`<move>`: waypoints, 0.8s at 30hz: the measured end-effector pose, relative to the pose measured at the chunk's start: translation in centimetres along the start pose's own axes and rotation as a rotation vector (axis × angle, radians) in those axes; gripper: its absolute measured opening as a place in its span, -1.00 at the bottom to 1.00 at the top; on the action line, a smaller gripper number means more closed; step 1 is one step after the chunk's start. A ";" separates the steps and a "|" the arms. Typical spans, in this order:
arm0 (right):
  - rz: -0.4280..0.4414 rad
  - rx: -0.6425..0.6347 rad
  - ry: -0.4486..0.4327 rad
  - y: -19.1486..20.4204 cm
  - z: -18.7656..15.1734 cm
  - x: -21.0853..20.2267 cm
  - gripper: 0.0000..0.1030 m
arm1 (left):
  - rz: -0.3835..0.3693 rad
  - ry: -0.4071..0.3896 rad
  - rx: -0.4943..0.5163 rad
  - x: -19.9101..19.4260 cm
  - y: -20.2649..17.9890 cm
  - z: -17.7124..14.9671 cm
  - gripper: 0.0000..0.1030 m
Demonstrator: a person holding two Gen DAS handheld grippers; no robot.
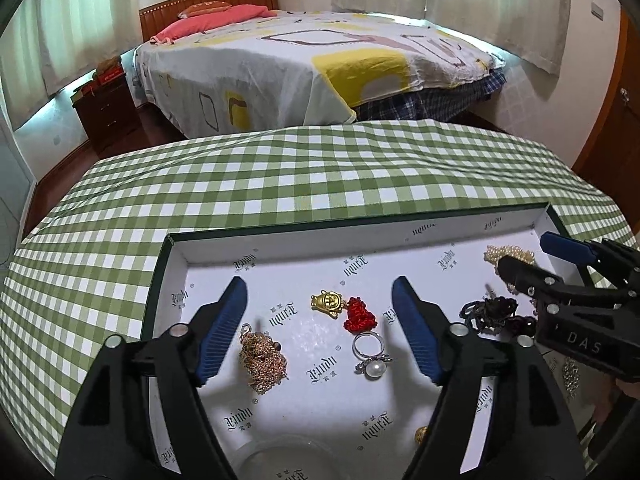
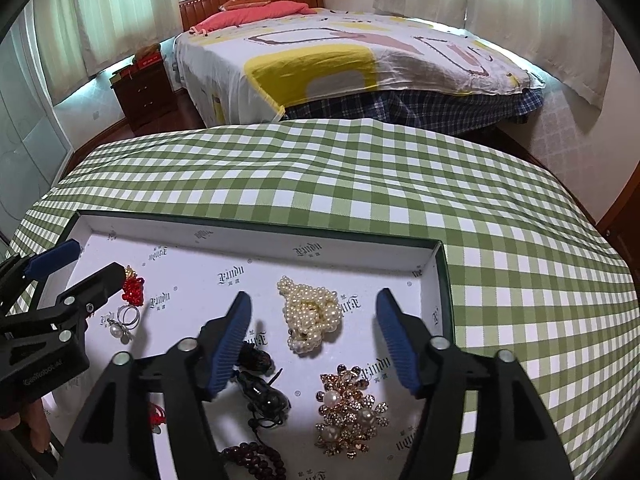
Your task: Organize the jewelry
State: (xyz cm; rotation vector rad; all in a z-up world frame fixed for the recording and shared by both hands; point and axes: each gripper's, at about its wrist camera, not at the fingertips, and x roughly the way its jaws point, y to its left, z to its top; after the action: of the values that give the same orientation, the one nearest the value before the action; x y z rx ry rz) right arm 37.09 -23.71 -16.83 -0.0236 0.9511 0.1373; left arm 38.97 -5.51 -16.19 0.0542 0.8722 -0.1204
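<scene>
A shallow white box [image 1: 360, 236] [image 2: 256, 236] with a dark green rim lies on the checked table and holds jewelry. In the left wrist view my left gripper [image 1: 320, 292] is open above a gold charm on a red knot [image 1: 340, 308], a pearl ring [image 1: 372, 356] and a gold chain [image 1: 262, 360]. In the right wrist view my right gripper [image 2: 314, 304] is open above a pearl necklace [image 2: 312, 316], with a gold flower brooch [image 2: 350, 412] and dark beads [image 2: 260, 392] nearer. Each gripper shows at the other view's edge [image 1: 528, 256] [image 2: 92, 260].
A green and white checked cloth [image 1: 280, 176] covers the table. A clear round container [image 1: 280, 460] sits at the box's near edge. A bed [image 1: 300, 64] and a dark nightstand [image 1: 108, 108] stand beyond the table.
</scene>
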 end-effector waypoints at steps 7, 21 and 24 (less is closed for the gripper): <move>-0.003 0.015 -0.028 -0.2 -0.2 -0.5 0.48 | 0.002 -0.033 -0.012 -0.9 0.3 -0.2 0.65; -0.074 0.036 -0.175 -0.2 -2.4 -4.6 0.62 | 0.068 -0.153 0.004 -5.9 0.2 -1.8 0.85; -0.082 0.037 -0.195 0.0 -3.4 -5.7 0.62 | 0.069 -0.164 0.011 -7.1 0.0 -2.6 0.85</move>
State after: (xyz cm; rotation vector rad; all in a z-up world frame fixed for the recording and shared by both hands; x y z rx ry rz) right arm 31.10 -24.60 -14.14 -0.0152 0.7569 0.0452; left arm 32.45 -4.64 -12.40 0.0828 0.7051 -0.0642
